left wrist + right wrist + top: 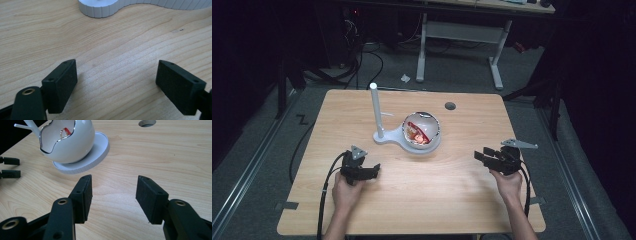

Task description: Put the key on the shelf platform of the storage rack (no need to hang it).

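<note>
A white egg-shaped bowl (422, 129) with a jagged silver rim sits on a white stand (388, 138) near the table's middle; something red lies inside it. In the right gripper view the bowl (68, 143) rests on the stand's round base (98, 150). A white upright post (375, 109) rises from the stand's left end. My left gripper (373, 170) is open, low at the table's left, nothing between its jaws (116, 82). My right gripper (480, 154) is open at the right, pointing toward the bowl, jaws empty (113, 195).
A round cable hole (450, 106) lies at the far side of the wooden table (462, 200). Beyond the table stand a white desk frame (459, 37) and cables on the floor. The stand's ribbed base edge (100, 10) is just ahead of the left gripper.
</note>
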